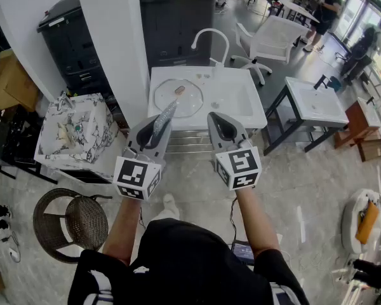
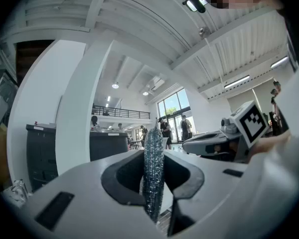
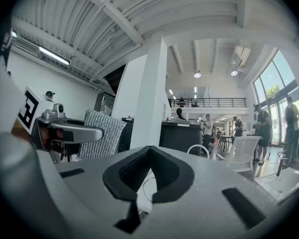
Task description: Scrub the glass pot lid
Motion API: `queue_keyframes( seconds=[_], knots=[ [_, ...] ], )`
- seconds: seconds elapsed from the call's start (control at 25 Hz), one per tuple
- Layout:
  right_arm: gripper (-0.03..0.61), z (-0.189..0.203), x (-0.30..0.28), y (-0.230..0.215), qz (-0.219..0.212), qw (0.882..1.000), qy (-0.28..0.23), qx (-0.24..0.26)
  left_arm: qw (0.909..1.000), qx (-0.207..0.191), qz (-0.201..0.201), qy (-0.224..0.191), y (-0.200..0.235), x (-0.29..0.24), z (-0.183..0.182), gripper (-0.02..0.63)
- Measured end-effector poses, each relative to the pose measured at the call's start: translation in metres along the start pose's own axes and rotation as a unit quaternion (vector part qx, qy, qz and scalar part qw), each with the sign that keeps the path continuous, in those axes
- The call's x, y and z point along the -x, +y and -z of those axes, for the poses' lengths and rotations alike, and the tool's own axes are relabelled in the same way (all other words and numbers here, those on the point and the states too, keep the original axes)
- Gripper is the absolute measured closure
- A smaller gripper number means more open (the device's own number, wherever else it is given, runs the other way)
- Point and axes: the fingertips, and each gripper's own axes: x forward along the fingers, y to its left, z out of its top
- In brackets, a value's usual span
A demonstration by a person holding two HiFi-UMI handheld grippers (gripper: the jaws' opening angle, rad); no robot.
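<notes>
The glass pot lid (image 1: 177, 98) lies flat on the left side of a white sink counter (image 1: 254, 116), a small brown knob at its middle. Both grippers are held level in front of the person, short of the counter. My left gripper (image 1: 160, 124) is shut on a silver glittery scrub pad (image 1: 166, 114), which stands upright between the jaws (image 2: 153, 173). My right gripper (image 1: 214, 119) is beside it, shut, with nothing between its jaws (image 3: 149, 149). The right gripper view shows the left gripper (image 3: 74, 131) and the pad (image 3: 103, 136) at its left.
A curved white faucet (image 1: 211, 38) rises behind the basin. A white pillar (image 1: 117, 49) and dark cabinets (image 1: 178, 21) stand beyond. A marble-patterned box (image 1: 73, 129) and a wicker stool (image 1: 76, 220) are at left, a second white sink table (image 1: 317, 103) at right.
</notes>
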Motion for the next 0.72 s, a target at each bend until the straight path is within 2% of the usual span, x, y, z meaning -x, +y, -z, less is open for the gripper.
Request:
queue_keyframes(
  seconds=[0.72],
  knots=[
    [0.581,0.006,0.015,0.007,-0.004,1.000,-0.001,-0.016,1.0000,0.003,-0.005,0.006,-0.010,0.017,0.002,0.535]
  ],
)
